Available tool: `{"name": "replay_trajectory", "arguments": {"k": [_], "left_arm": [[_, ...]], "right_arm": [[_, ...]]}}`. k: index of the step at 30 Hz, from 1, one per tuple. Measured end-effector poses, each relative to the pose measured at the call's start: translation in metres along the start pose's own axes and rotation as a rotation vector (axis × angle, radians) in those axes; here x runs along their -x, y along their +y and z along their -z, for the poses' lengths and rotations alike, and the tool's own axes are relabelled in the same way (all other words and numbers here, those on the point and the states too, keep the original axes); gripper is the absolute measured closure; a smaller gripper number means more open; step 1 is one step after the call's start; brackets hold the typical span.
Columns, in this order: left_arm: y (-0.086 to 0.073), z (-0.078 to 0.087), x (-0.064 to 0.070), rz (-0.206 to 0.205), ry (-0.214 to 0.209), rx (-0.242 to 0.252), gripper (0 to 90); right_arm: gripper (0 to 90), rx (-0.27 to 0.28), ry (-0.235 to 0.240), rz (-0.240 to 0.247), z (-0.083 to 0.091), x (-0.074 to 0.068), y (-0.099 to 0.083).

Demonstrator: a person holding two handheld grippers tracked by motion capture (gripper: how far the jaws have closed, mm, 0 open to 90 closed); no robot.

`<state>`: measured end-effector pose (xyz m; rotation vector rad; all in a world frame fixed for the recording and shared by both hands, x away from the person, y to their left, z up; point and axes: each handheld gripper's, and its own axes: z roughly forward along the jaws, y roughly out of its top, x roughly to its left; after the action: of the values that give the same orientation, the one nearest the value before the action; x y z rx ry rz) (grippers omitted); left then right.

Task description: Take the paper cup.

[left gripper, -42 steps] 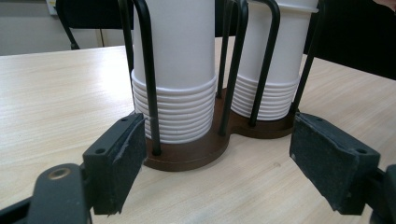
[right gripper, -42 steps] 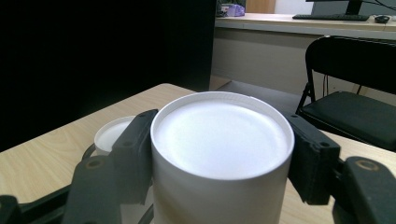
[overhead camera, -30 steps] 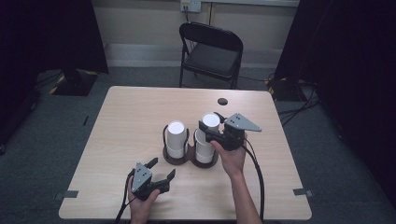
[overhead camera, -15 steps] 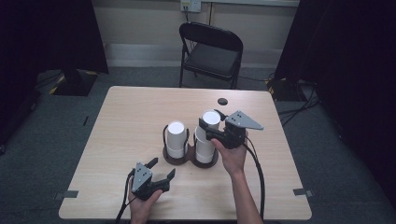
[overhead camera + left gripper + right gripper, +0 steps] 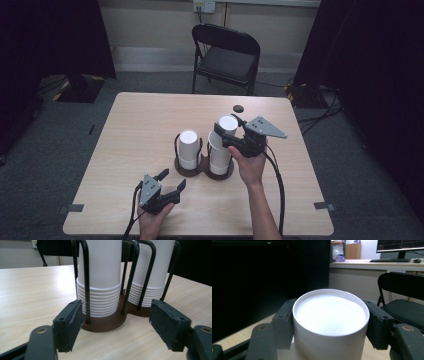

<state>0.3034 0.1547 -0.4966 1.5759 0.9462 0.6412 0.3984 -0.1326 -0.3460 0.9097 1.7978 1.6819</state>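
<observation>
Two stacks of upturned white paper cups stand in a brown wire-rod holder [image 5: 190,171] at mid-table: the left stack [image 5: 188,148] and the right stack [image 5: 220,160]. My right gripper [image 5: 226,132] is shut on the top cup [image 5: 226,124] of the right stack, which sits a little above the rest. In the right gripper view, the pads press both sides of that cup [image 5: 329,315]. My left gripper [image 5: 171,181] rests open near the table's front, pointing at the holder's base [image 5: 105,323], with nothing between its jaws. Ahead of it stand both stacks [image 5: 100,277], close.
A small black disc [image 5: 238,108] lies on the table behind the cups. A black folding chair [image 5: 227,52] stands beyond the far edge. Bare tabletop [image 5: 135,130] extends to the left of the holder.
My right gripper has risen slightly with the top cup in it. The left gripper has stayed in place.
</observation>
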Motion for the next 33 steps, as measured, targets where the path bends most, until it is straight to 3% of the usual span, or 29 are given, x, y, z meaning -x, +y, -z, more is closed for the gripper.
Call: {"name": "replay_trajectory", "arguments": {"k": [20, 27, 33], "left_arm": [[0.000, 0.001, 0.000, -0.004, -0.012, 0.008, 25.4], [0.000, 0.001, -0.001, 0.002, -0.053, 0.009, 21.5], [0.000, 0.000, -0.002, 0.012, -0.070, 0.002, 24.9]], "right_arm": [[34.3, 0.051, -0.012, -0.051, 0.023, 0.003, 0.000], [34.3, 0.063, -0.012, -0.079, 0.035, 0.004, -0.002], [34.3, 0.073, -0.006, -0.091, 0.042, 0.001, -0.006]]}}
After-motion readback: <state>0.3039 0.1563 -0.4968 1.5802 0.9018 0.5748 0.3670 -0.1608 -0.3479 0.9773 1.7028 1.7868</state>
